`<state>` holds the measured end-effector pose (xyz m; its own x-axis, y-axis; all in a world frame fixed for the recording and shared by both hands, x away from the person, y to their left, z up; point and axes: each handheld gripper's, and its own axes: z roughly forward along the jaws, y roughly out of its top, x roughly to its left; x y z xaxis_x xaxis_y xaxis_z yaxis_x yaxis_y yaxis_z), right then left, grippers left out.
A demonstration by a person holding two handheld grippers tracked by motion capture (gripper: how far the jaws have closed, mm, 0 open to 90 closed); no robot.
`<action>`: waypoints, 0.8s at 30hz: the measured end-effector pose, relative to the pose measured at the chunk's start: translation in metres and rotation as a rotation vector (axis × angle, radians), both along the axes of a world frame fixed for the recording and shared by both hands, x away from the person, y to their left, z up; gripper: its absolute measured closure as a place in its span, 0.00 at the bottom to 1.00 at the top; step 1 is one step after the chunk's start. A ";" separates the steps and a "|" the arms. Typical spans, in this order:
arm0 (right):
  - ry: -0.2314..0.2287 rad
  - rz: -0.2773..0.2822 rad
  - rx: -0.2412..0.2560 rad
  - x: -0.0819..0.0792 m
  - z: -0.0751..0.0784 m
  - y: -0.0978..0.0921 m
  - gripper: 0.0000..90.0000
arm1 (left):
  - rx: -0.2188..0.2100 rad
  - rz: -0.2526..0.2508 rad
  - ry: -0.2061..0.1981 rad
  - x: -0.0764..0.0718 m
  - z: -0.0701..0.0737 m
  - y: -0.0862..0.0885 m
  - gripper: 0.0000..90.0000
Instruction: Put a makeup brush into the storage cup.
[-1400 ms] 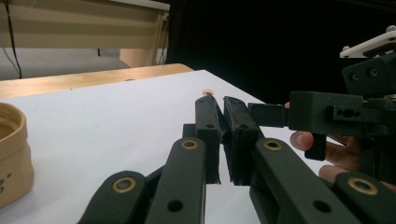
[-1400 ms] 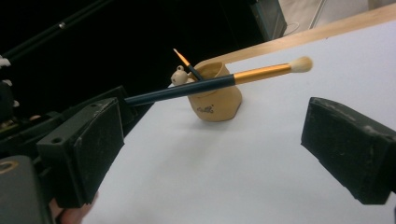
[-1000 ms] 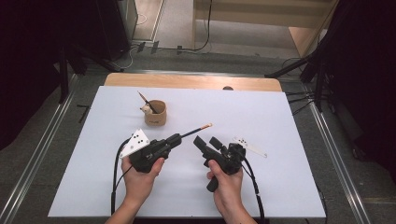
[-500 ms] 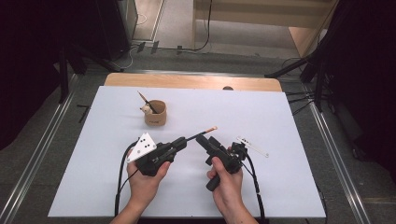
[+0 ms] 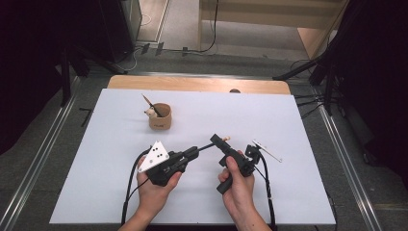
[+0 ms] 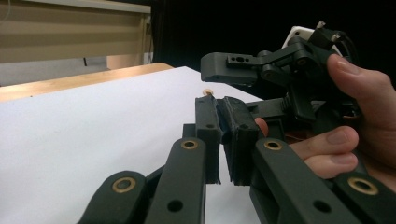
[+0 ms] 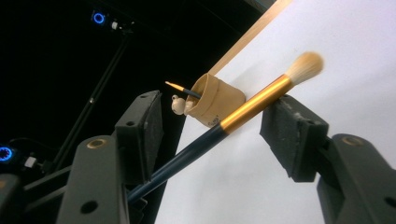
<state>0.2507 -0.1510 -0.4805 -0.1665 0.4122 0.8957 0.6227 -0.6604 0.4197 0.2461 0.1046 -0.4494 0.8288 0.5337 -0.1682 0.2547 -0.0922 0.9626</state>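
the left gripper point(image 5: 191, 153) clamps the brush point(image 7: 219, 127) above the tabletop's point(image 5: 308, 120) middle, its long axis running between the wide-open jaws of the right gripper point(image 5: 221, 141), bristles beyond them.

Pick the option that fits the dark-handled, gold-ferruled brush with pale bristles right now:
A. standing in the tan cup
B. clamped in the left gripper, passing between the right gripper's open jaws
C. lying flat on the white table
B: the left gripper is shut on the brush, whose shaft runs between the right gripper's spread jaws.
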 end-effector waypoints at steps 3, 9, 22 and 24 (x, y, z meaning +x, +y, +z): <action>0.017 0.000 0.017 0.001 -0.003 -0.003 0.58 | -0.002 -0.002 -0.003 0.000 0.000 0.000 0.96; 0.002 0.028 0.097 0.002 -0.008 -0.010 0.83 | 0.043 -0.051 0.045 0.006 -0.007 -0.002 0.96; -0.239 0.031 -0.240 -0.009 0.024 -0.006 0.95 | 0.106 -0.050 0.042 0.009 -0.008 -0.009 0.59; -0.287 0.029 -0.333 -0.013 0.029 -0.001 0.95 | 0.115 -0.062 0.046 0.008 -0.008 -0.011 0.59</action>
<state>0.2379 -0.1522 -0.4514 -0.4053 0.6619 0.6306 0.4661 -0.4438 0.7654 0.2536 0.0933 -0.4571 0.8536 0.4998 -0.1470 0.2885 -0.2185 0.9322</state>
